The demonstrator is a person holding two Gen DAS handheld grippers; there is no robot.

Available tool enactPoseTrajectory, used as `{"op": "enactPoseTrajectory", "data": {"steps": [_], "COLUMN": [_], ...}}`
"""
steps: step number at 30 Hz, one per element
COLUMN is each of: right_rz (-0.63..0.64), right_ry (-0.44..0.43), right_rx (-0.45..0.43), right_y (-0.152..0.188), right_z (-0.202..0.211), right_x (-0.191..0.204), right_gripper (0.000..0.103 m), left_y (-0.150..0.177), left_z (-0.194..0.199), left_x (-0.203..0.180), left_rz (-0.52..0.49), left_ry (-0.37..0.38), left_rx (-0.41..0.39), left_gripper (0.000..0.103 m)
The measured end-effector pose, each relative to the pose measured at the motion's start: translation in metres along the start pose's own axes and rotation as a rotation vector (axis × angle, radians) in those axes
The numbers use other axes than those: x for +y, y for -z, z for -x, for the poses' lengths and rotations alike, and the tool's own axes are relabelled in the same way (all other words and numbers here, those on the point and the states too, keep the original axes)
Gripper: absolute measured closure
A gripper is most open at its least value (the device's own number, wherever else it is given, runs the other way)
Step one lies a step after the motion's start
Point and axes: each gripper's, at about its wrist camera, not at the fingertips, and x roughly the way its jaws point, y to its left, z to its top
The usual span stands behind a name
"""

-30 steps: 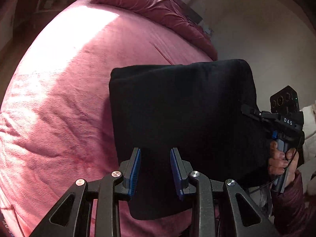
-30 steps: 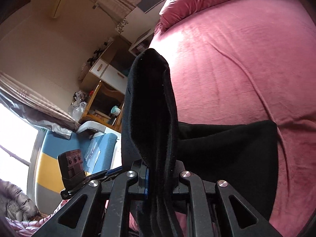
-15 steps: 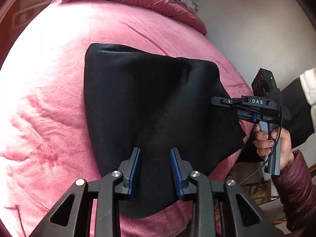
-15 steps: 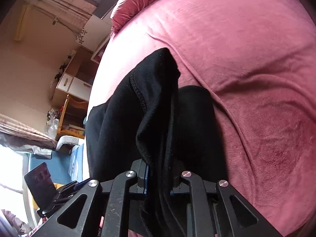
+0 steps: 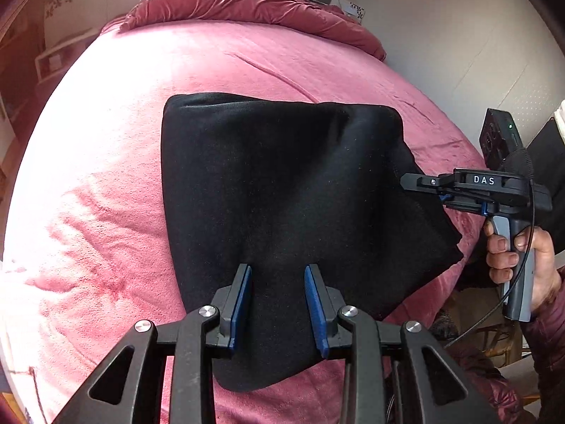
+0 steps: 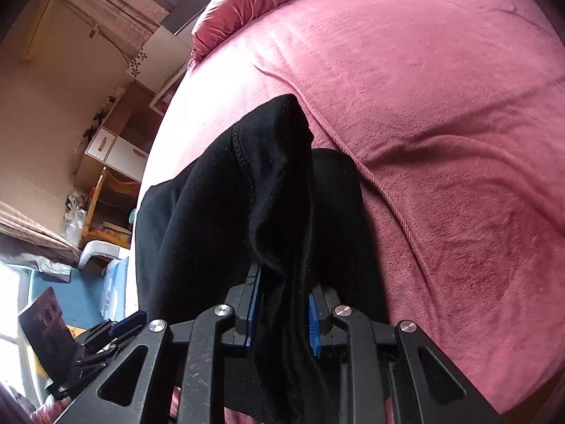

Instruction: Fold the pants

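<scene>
The black pants (image 5: 282,183) lie folded into a rough square on the pink bed (image 5: 106,162). My left gripper (image 5: 279,304) is open, its blue pads either side of the near edge of the cloth, holding nothing. My right gripper (image 6: 282,304) is shut on a bunched edge of the pants (image 6: 275,183), which stands up between its pads. In the left wrist view the right gripper (image 5: 406,180) pinches the pants' right edge and lifts that side slightly off the bed.
A crumpled pink duvet (image 5: 247,3) lies at the head of the bed. A white wall (image 5: 459,35) is on the right. Wooden shelves and a cabinet (image 6: 113,155) stand beyond the bed's left side. The bed edge is close in front.
The raised fold of the pants has come down onto the bed and now lies mostly flat. The right gripper has lowered with the cloth edge. The left gripper stayed open.
</scene>
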Motion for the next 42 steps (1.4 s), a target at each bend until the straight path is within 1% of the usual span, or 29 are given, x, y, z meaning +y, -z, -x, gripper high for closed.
{"op": "enactPoseTrajectory", "data": {"steps": [1, 4, 7, 9, 10, 11, 15, 19, 21, 22, 24, 26, 29, 31, 34, 38, 39, 40, 41, 42], "right_rz": [-0.005, 0.016, 0.03, 0.033, 0.028, 0.025, 0.001, -0.064, -0.116, -0.135, -0.186, -0.254, -0.307, -0.331, -0.351, -0.366, -0.362, -0.343, -0.318, -0.305], "right_ry": [0.01, 0.062, 0.099, 0.106, 0.103, 0.095, 0.053, 0.002, -0.02, -0.025, -0.031, -0.045, -0.07, -0.081, -0.086, -0.078, -0.074, -0.059, -0.035, -0.035], "right_rx": [0.001, -0.02, -0.045, -0.058, -0.062, -0.067, -0.051, -0.017, -0.007, -0.002, -0.011, -0.027, -0.063, -0.082, -0.082, -0.093, -0.097, -0.106, -0.112, -0.126], "right_y": [-0.001, 0.0, 0.004, 0.011, 0.015, 0.021, 0.044, 0.065, 0.076, 0.079, 0.084, 0.086, 0.086, 0.085, 0.082, 0.076, 0.074, 0.072, 0.07, 0.071], "right_z": [0.0, 0.008, 0.023, 0.035, 0.041, 0.048, 0.062, 0.063, 0.06, 0.058, 0.055, 0.054, 0.058, 0.06, 0.055, 0.044, 0.042, 0.042, 0.045, 0.05], "right_x": [0.001, 0.008, 0.011, 0.014, 0.014, 0.014, 0.016, 0.013, 0.009, 0.007, 0.001, -0.008, -0.014, -0.016, -0.017, -0.017, -0.016, -0.014, -0.011, -0.008], "right_gripper": [0.08, 0.08, 0.076, 0.076, 0.076, 0.076, 0.076, 0.076, 0.074, 0.069, 0.068, 0.068, 0.068, 0.068, 0.068, 0.068, 0.069, 0.086, 0.096, 0.096], "left_y": [0.003, 0.005, 0.007, 0.008, 0.008, 0.008, 0.006, 0.01, 0.011, 0.01, 0.01, 0.009, 0.008, 0.009, 0.01, 0.012, 0.013, 0.014, 0.015, 0.016], "left_z": [-0.007, -0.009, -0.012, -0.012, -0.013, -0.013, -0.01, -0.009, -0.009, -0.007, -0.006, -0.002, 0.006, 0.013, 0.022, 0.028, 0.028, 0.028, 0.028, 0.028], "left_x": [0.001, -0.006, -0.01, -0.011, -0.011, -0.012, -0.008, -0.009, -0.01, -0.011, -0.009, -0.004, 0.009, 0.019, 0.035, 0.049, 0.051, 0.053, 0.054, 0.054], "left_rz": [-0.002, -0.017, -0.019, -0.012, -0.01, 0.001, 0.005, 0.001, 0.002, 0.004, 0.006, 0.026, 0.081, 0.119, 0.169, 0.194, 0.198, 0.2, 0.198, 0.191], "left_ry": [-0.008, -0.034, -0.04, -0.039, -0.038, -0.011, -0.012, -0.019, -0.019, -0.018, -0.013, 0.01, 0.055, 0.07, 0.071, 0.046, 0.04, 0.033, 0.026, 0.01], "left_rx": [-0.003, -0.01, -0.012, -0.015, -0.015, 0.001, -0.002, -0.008, -0.009, -0.009, -0.009, -0.014, -0.032, -0.051, -0.074, -0.082, -0.079, -0.075, -0.072, -0.07], "left_gripper": [0.071, 0.071, 0.071, 0.071, 0.071, 0.071, 0.07, 0.07, 0.07, 0.07, 0.07, 0.07, 0.07, 0.07, 0.07, 0.07, 0.07, 0.07, 0.07, 0.07]}}
